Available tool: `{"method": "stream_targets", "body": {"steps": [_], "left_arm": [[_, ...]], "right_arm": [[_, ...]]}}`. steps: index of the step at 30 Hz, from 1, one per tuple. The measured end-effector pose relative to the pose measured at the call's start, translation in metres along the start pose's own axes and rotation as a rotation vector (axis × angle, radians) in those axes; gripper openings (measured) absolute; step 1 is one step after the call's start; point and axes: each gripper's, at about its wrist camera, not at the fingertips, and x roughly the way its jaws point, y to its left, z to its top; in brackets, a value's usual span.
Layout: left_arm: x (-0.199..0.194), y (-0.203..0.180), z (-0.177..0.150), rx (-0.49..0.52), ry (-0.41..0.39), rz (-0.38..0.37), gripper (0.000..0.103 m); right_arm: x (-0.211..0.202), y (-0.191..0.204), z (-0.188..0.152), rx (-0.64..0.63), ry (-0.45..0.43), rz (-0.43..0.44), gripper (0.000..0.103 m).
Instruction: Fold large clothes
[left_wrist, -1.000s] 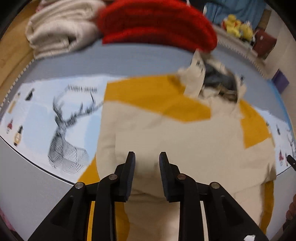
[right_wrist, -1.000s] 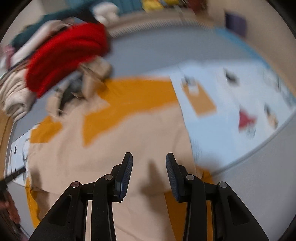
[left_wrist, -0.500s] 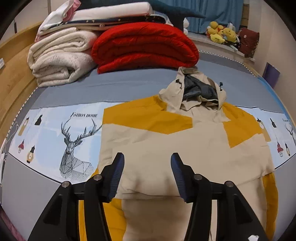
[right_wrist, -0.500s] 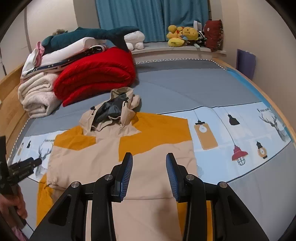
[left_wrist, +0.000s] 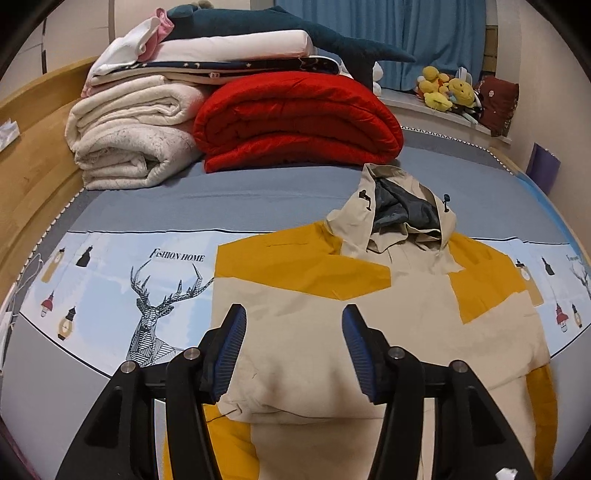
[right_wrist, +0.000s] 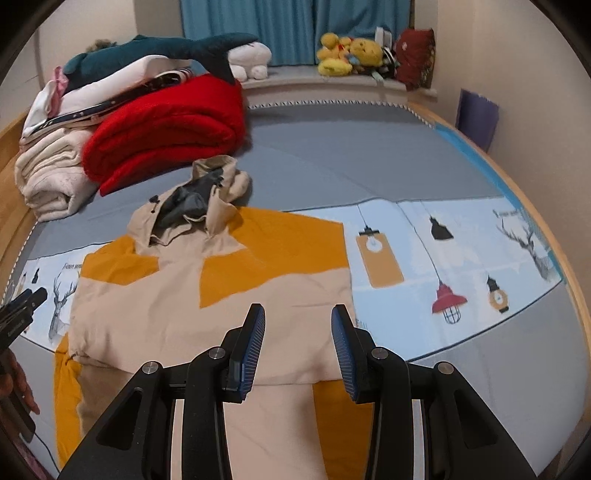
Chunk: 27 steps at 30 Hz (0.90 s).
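Left wrist view: at far left a stack of folded blankets is seen beside a red quilt; the left gripper is held above the bed with nothing between its jaws, which have just been opening and stand apart; beneath it the jacket lies flat on the printed sheet, hood to the far side, sleeves apparently folded in, and the near hem folded up over the body; right wrist view: the right gripper is likewise held parted and empty over the jacket's right edge; the fold is judged well advanced, with perhaps a final halving and the hood left.
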Motion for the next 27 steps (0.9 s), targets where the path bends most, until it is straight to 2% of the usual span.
{"method": "stream_targets", "body": {"steps": [4,8,10,11,14,22,27], "left_arm": [[0.001,0.001,0.011,-0.004,0.01,-0.002,0.046],[0.02,-0.008,0.036,-0.016,0.059,-0.037,0.04],[0.037,-0.02,0.061,-0.006,0.076,-0.055,0.032],[0.043,-0.024,0.07,0.0,0.076,-0.064,0.031],[0.078,-0.045,0.107,0.034,0.09,-0.072,0.026],[0.192,-0.096,0.183,0.052,0.184,-0.144,0.026],[0.258,-0.115,0.213,-0.006,0.271,-0.188,0.026]], "right_arm": [[0.003,-0.008,0.004,0.013,0.008,-0.002,0.039],[0.007,-0.019,0.007,0.045,0.024,-0.004,0.038],[0.011,-0.024,0.007,0.05,0.042,-0.003,0.031],[0.013,-0.027,0.007,0.053,0.048,0.0,0.023],[0.017,-0.033,0.005,0.05,0.055,-0.009,0.02],[0.037,-0.046,0.003,0.08,0.089,-0.022,0.022],[0.047,-0.044,0.005,0.072,0.097,-0.019,0.023]]}}
